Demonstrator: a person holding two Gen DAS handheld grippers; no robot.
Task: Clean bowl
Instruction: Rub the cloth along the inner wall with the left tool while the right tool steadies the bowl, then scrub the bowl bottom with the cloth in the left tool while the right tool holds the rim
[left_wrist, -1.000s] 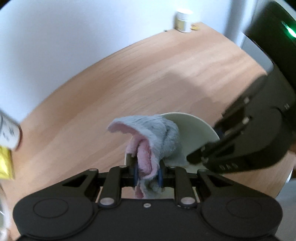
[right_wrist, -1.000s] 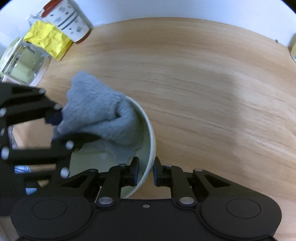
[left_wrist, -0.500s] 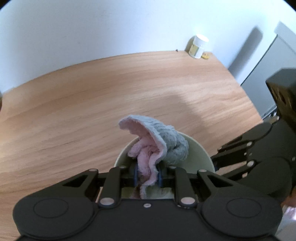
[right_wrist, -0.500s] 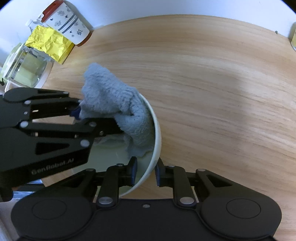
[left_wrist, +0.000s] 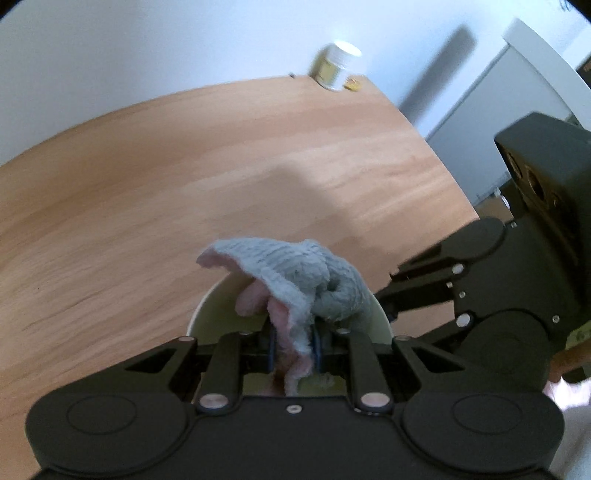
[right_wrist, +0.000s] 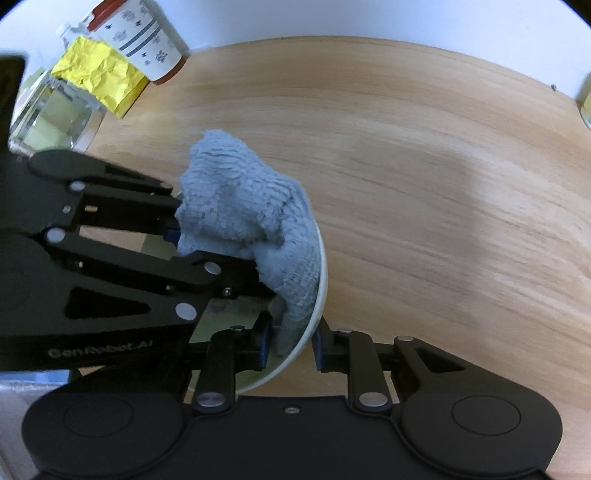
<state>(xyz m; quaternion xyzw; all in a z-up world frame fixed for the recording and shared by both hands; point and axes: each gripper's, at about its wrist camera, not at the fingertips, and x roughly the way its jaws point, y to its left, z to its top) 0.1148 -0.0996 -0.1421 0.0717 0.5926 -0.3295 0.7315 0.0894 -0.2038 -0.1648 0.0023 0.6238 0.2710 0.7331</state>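
L gripper (left_wrist: 294, 350) pinched tight on fluffy grey-pink cloth (left_wrist: 295, 280), stuffed in the round pale bowl (right_wrist: 320, 273) on woodgrain table (right_wrist: 424, 177). R gripper (right_wrist: 290, 345) straddles the thin rim, jaws just easing apart, pads look slightly off it.

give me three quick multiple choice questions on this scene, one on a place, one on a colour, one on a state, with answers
1. Where is the yellow packet?
A. in the bowl
B. beside the patterned cup
C. on the floor

2. What colour is the cloth's outer side?
A. grey-blue
B. green
C. black

3. What is the left gripper doing?
A. standing wide open
B. clamping the bowl rim
C. pinching the cloth

Answers:
1 B, it sits next to the cup at the table's far edge.
2 A, the fuzzy top is grey-blue.
3 C, cloth is squeezed between its fingers over the bowl.
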